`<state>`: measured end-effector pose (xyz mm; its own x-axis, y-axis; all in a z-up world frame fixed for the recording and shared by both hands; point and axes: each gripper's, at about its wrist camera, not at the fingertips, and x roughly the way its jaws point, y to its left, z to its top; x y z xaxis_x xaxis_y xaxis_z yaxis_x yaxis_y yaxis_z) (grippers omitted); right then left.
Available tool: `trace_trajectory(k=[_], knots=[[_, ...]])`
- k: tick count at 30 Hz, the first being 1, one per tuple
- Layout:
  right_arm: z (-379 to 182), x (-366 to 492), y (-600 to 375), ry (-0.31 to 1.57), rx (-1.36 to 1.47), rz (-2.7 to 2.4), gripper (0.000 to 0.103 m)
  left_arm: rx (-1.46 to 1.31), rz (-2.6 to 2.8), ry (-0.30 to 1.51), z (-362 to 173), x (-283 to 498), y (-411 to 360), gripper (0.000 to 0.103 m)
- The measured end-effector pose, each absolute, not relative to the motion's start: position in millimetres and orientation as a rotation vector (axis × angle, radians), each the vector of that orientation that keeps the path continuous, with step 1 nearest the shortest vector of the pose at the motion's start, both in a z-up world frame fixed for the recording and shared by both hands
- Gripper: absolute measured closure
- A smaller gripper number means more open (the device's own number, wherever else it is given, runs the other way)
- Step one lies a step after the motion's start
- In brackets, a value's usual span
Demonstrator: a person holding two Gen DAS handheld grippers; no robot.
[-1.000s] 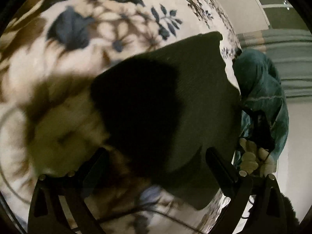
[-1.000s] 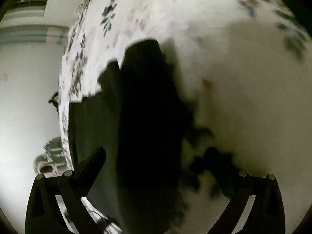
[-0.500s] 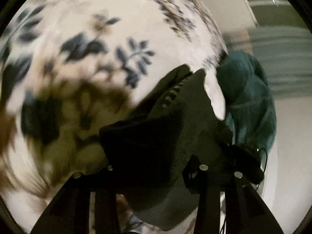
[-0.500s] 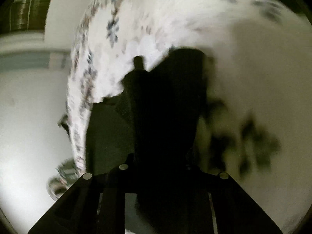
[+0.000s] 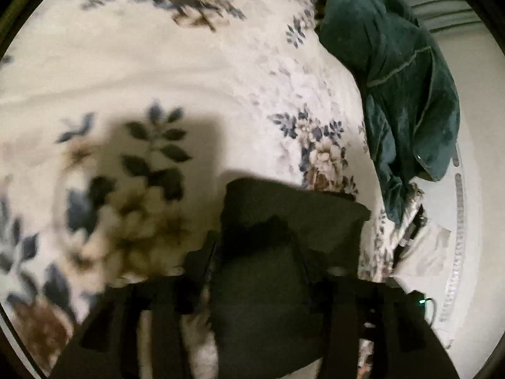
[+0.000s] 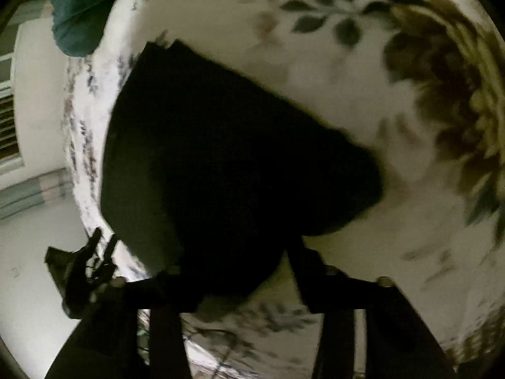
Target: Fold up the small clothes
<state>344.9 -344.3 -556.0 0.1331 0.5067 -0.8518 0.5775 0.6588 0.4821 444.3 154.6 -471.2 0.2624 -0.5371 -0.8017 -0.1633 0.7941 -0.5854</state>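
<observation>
A small dark green garment [image 5: 293, 221] lies on the floral bedspread [image 5: 157, 63] near the bed's edge. My left gripper [image 5: 255, 262] is shut on its near edge and holds that edge lifted, so the cloth hangs between the fingers. In the right wrist view the same garment [image 6: 221, 145] fills the middle, mostly in shadow. My right gripper [image 6: 240, 271] is shut on its near edge too, with the cloth bunched over the fingers.
A teal garment [image 5: 404, 82] is heaped at the bed's far edge; it also shows in the right wrist view [image 6: 85, 9]. The bed edge and pale floor [image 6: 31, 252] lie to the left there. Floral bedspread [image 6: 410, 94] spreads to the right.
Both grippers went from open over the flat garment to shut on its near edge. They have lifted and carried that edge forward, so the garment is doubling over.
</observation>
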Motion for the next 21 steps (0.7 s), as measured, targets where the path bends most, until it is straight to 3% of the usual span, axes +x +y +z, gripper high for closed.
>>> trace_trajectory(k=[1,2,5,8,13,16,18,19,20,21], knots=[[-547.3,345.0,-349.0,1.501,0.897,-0.057,0.047,-0.618,-0.233,1.287,-463.1,431.9,157.7,0.008],[-534.9,345.8,-353.5,1.499,0.822,-0.057,0.045,-0.592,-0.194,1.277,-460.0,414.9,163.1,0.004],[-493.8,357.5,-355.4,1.452,0.593,-0.043,0.03,-0.479,-0.019,1.282,-450.7,349.7,164.6,0.004],[-479.8,389.3,-349.2,1.414,0.484,-0.012,0.029,-0.458,0.092,1.339,-473.7,298.7,162.2,0.004],[-502.0,486.0,-338.1,1.323,0.5,0.057,0.029,-0.433,0.222,1.453,-546.8,249.7,153.7,0.004],[-539.4,539.3,-328.8,1.392,0.453,0.081,0.029,-0.456,0.269,1.433,-559.3,255.9,156.6,0.0],[-558.3,557.5,-322.5,1.465,0.44,0.115,0.042,-0.451,0.326,1.466,-563.9,264.1,154.5,0.0],[-553.4,561.4,-317.5,1.442,0.395,0.116,0.086,-0.425,0.348,1.488,-566.3,268.5,151.2,0.0],[-548.0,557.8,-312.4,1.421,0.345,0.109,0.096,-0.416,0.359,1.501,-567.6,271.8,149.7,0.0],[-538.8,556.4,-308.5,1.39,0.308,0.112,0.096,-0.418,0.369,1.521,-568.2,275.0,150.0,0.0]])
